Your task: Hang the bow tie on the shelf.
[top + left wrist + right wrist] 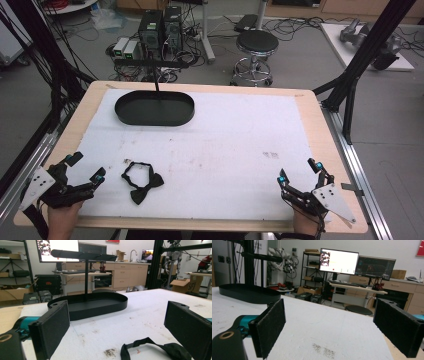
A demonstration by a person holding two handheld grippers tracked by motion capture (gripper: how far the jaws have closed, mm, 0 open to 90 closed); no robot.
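A black bow tie [141, 181] with its strap looped lies on the white mat near the front left; its strap and one wing [160, 350] lie low in the left gripper view. My left gripper [86, 168] rests at the front left corner, open, just left of the bow tie, with nothing between its pads [51, 327]. At the front right my right gripper [300, 171] is also open and empty over bare mat, pads [270, 325] wide apart. A black oval tray [155, 108] with an upright post and crossbar [83, 255] stands at the back left.
The white mat [225, 145] covers most of the wooden table [320, 125] and carries faint stains [270, 154]. Black frame posts [360, 60] stand at the right and left edges. A stool [256, 45] and computer boxes [160, 27] sit on the floor beyond the table.
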